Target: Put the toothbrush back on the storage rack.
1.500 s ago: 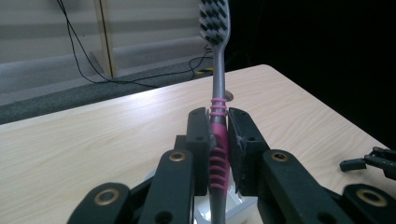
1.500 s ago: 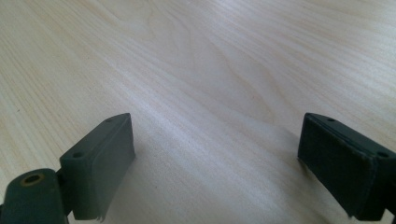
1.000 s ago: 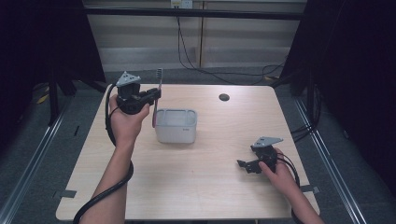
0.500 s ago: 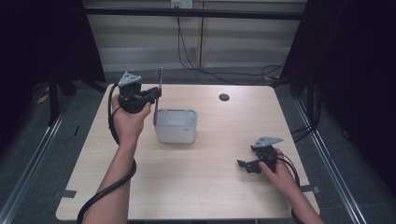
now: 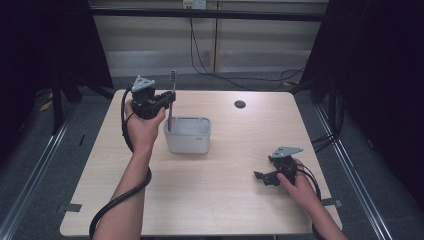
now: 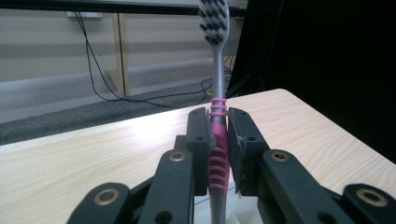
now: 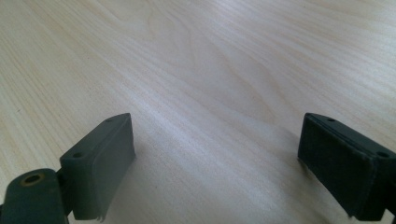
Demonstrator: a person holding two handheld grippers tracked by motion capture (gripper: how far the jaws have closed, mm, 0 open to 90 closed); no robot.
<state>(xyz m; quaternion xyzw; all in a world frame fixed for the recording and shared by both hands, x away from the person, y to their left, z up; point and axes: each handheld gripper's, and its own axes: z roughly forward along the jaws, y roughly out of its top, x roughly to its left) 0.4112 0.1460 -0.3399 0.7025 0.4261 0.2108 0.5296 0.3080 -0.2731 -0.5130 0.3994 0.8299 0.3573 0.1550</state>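
Note:
A pink and grey toothbrush (image 5: 171, 102) stands upright, bristles up, with its lower end inside a white rectangular holder (image 5: 188, 135) at the table's middle left. My left gripper (image 5: 167, 101) is shut on the toothbrush handle, held above the holder's left rim. In the left gripper view the two jaws clamp the pink ribbed handle (image 6: 218, 154) and the grey neck rises to dark bristles (image 6: 213, 18). My right gripper (image 5: 261, 177) rests low over the table at the front right, open, with bare wood between its pads (image 7: 100, 161).
The light wooden table (image 5: 230, 210) has a small dark round spot (image 5: 240, 104) at its back right. Black cables trail from both grippers. Dark floor and metal rails flank the table on both sides.
My left gripper has shifted slightly right and down with the toothbrush, whose lower end now sits inside the holder. The right gripper has not moved.

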